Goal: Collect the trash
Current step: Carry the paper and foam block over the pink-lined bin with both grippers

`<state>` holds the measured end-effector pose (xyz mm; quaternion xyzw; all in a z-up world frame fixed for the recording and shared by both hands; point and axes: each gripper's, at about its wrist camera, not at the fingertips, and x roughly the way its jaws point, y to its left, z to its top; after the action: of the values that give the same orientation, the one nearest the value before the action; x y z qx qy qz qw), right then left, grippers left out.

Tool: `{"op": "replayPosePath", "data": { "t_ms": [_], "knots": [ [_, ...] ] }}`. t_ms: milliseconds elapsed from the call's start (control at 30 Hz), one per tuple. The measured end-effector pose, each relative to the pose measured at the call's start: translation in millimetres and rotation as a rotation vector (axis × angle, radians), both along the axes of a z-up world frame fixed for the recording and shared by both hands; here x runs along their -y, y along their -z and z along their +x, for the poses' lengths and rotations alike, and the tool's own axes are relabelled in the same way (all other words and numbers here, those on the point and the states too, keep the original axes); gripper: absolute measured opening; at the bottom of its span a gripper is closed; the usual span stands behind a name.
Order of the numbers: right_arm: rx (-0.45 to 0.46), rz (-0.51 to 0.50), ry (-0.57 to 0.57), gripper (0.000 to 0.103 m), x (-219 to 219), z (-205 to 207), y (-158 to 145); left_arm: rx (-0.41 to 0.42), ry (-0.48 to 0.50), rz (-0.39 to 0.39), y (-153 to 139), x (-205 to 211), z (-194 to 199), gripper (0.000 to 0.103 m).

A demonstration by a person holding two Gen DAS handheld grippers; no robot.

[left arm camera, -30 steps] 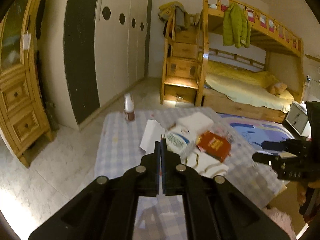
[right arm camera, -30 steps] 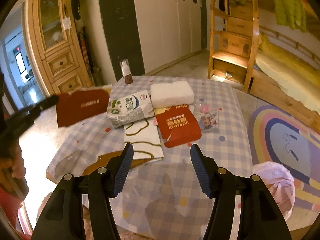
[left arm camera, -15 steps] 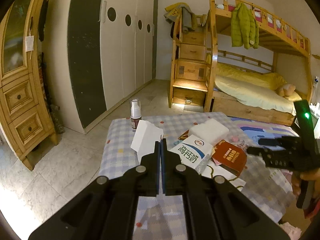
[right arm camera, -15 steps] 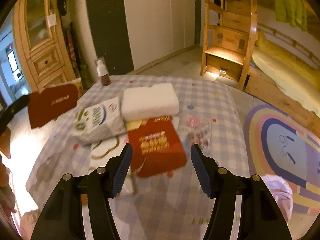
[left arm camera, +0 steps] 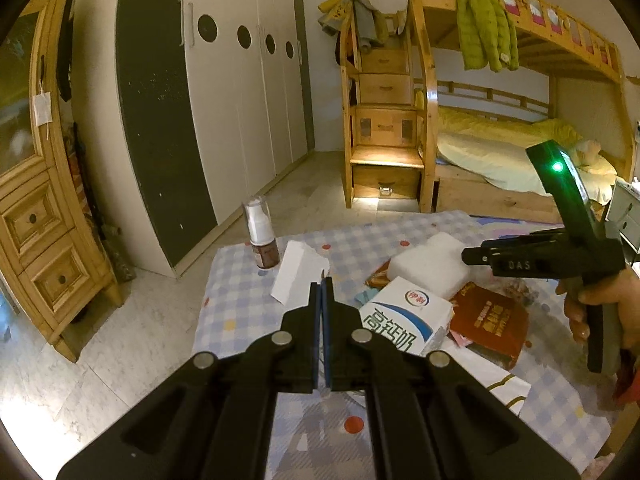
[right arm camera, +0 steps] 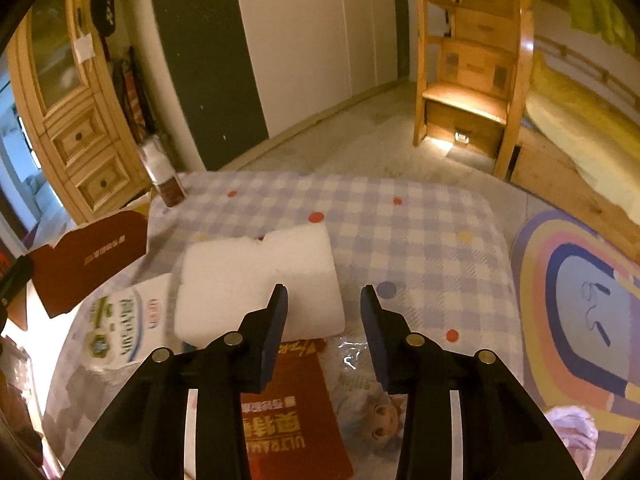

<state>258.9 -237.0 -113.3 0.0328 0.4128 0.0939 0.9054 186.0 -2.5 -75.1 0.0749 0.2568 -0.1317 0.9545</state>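
Clamping a red envelope (right arm camera: 88, 256), the left gripper (left arm camera: 321, 292) is occupied; the right gripper (right arm camera: 323, 304), jaws narrowing but apart and empty, is positioned over the foam block (right arm camera: 256, 284); a milk carton (left arm camera: 404, 320) and red packet (right arm camera: 288, 412) remain uncollected on the table (right arm camera: 420, 232).

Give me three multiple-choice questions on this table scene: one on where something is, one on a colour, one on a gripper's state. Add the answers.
1. Where does the pump bottle stand?
A. At the far left corner of the table
B. On the floor
C. On the bed

2. What colour is the foam block beside the milk carton?
A. Blue
B. White
C. Green

3. How is the left gripper?
A. Wide open
B. Shut on the milk carton
C. Shut on the red card

Answers:
1 A: it stands upright on the checked cloth by that corner.
2 B: the block is plainly white in both views.
3 C: its fingers meet, and the card's edge is pinched at their tips.
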Motion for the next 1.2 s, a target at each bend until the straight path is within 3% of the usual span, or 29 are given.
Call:
{"op": "replayPosePath", "data": {
  "t_ms": [67, 133, 200, 333, 533, 733, 900, 1200],
  "knots": [
    [-0.016, 0.045, -0.007, 0.039, 5, -1, 3, -0.007, 0.002, 0.002, 3, 1, 1, 0.0],
    [-0.027, 0.08, -0.029, 0.029, 8, -3, 3, -0.012, 0.006, 0.003, 4, 3, 1, 0.0],
    [-0.03, 0.091, -0.049, 0.027, 7, -8, 1, -0.015, 0.009, 0.006, 4, 5, 0, 0.0],
    [0.004, 0.069, -0.055, 0.011, 2, -21, -8, -0.011, 0.008, 0.008, 0, 6, -4, 0.0],
    [0.12, 0.055, -0.003, 0.006, 9, -55, -47, 0.041, 0.026, -0.02, -30, 8, -23, 0.0],
    [0.2, 0.002, 0.091, 0.006, 31, -113, -83, 0.091, 0.115, -0.07, -64, 32, -58, 0.0],
    [0.214, -0.033, 0.221, 0.007, 67, -174, -88, 0.089, 0.239, -0.107, -64, 78, -92, 0.0],
    [0.176, -0.117, 0.503, 0.008, 159, -264, -72, 0.037, 0.54, -0.118, -36, 210, -143, 0.0]
  ]
}}
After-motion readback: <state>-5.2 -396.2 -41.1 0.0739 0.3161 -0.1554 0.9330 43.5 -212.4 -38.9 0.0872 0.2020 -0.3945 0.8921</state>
